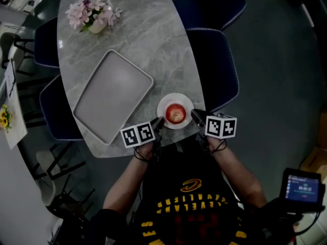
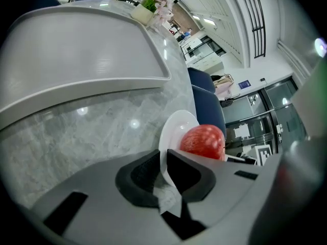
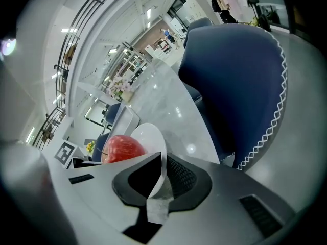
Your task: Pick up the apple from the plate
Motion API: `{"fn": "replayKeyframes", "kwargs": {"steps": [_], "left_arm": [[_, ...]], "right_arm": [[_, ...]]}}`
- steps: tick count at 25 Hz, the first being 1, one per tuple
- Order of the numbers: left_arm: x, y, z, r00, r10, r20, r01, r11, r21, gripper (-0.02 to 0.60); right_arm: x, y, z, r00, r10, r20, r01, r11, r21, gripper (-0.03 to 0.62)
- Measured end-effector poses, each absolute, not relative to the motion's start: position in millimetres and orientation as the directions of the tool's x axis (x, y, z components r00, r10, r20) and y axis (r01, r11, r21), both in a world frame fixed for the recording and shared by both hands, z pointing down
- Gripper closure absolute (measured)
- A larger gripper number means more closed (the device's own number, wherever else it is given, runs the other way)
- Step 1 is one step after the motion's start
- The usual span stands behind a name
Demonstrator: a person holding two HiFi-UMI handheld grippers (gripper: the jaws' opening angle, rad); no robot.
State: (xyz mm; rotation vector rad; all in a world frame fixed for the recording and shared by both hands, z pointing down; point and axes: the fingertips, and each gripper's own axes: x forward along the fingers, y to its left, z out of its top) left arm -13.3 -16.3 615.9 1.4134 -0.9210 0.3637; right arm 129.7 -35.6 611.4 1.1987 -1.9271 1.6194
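A red apple (image 1: 175, 114) rests in the middle of a small white plate (image 1: 166, 102) near the front edge of the grey marble table (image 1: 153, 40). My left gripper (image 1: 160, 121) pinches the plate's left rim and my right gripper (image 1: 195, 116) pinches its right rim. In the left gripper view the thin white plate (image 2: 173, 134) edge runs between the closed jaws of the left gripper (image 2: 164, 162), with the apple (image 2: 203, 141) just beyond. The right gripper view shows the same: plate (image 3: 148, 134) rim clamped in the right gripper (image 3: 163, 167), apple (image 3: 121, 148) to the left.
A large grey tray (image 1: 112, 93) lies left of the plate. A pot of pink flowers (image 1: 93, 11) stands at the table's far end. Dark blue chairs (image 1: 214, 60) line the right side. A small screen device (image 1: 304, 187) sits at lower right.
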Motion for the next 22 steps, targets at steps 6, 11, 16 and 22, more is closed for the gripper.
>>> {"fn": "replayKeyframes", "kwargs": {"steps": [6, 11, 16, 22], "left_arm": [[-12.2, -18.1, 620.5, 0.618, -0.282, 0.734, -0.724, 0.16, 0.671, 0.538], [-11.7, -20.3, 621.4, 0.617, -0.276, 0.737, -0.727, 0.157, 0.668, 0.538], [-11.8, -18.6, 621.8, 0.621, -0.271, 0.736, -0.724, 0.161, 0.67, 0.538], [-12.3, -18.2, 622.7, 0.624, -0.264, 0.735, -0.722, 0.165, 0.672, 0.538]], "right_arm": [[131.5, -34.2, 618.3, -0.576, -0.373, 0.727, -0.774, -0.037, -0.632, 0.554], [131.7, -35.4, 619.3, -0.571, -0.368, 0.734, -0.779, -0.039, -0.626, 0.554], [131.6, -34.8, 620.0, -0.57, -0.359, 0.739, -0.783, -0.038, -0.621, 0.554], [131.1, -32.8, 620.3, -0.566, -0.353, 0.745, -0.785, -0.045, -0.618, 0.554]]}}
